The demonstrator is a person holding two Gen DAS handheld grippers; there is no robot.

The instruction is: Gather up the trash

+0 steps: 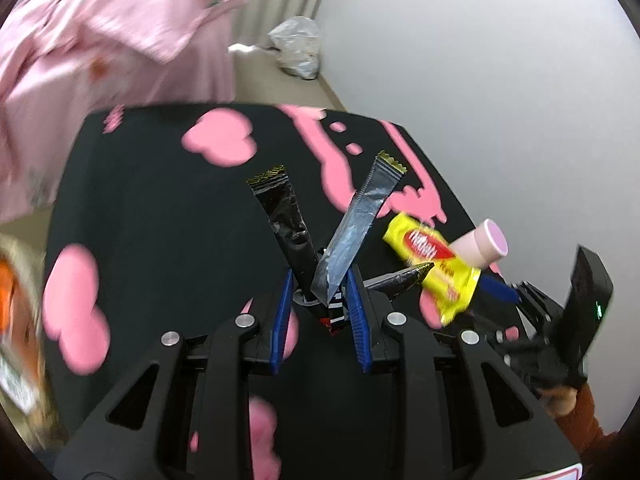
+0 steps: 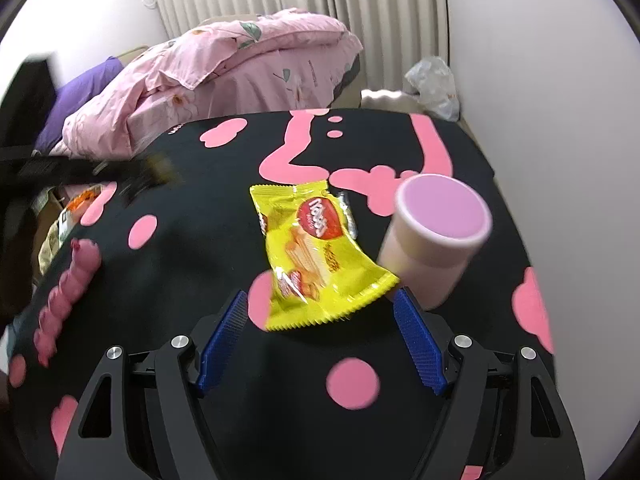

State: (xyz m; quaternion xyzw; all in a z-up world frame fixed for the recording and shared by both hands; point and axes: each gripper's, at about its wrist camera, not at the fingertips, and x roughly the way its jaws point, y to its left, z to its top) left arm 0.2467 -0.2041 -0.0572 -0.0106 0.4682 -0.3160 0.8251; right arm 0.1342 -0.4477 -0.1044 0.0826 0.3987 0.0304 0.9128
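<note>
My left gripper (image 1: 318, 280) is shut on a bunch of dark wrappers: a black one (image 1: 286, 224), a silvery grey one (image 1: 354, 228) and a black one with a gold tip (image 1: 400, 278). They stick up above the black table with pink shapes (image 1: 160, 208). A yellow wafer wrapper (image 2: 320, 256) lies flat on the table just ahead of my right gripper (image 2: 320, 308), which is open. A pink cylindrical cup (image 2: 434, 236) stands beside the wrapper, touching my right fingertip. The yellow wrapper (image 1: 434, 268) and the cup (image 1: 482, 246) also show in the left wrist view, with the right gripper (image 1: 500, 290) behind them.
A pink quilt (image 2: 224, 76) is heaped on a bed beyond the table (image 2: 180, 240). A crumpled plastic bag (image 2: 434, 84) lies on the floor by the white wall. An orange and white bag (image 1: 16, 332) sits low at the table's left side.
</note>
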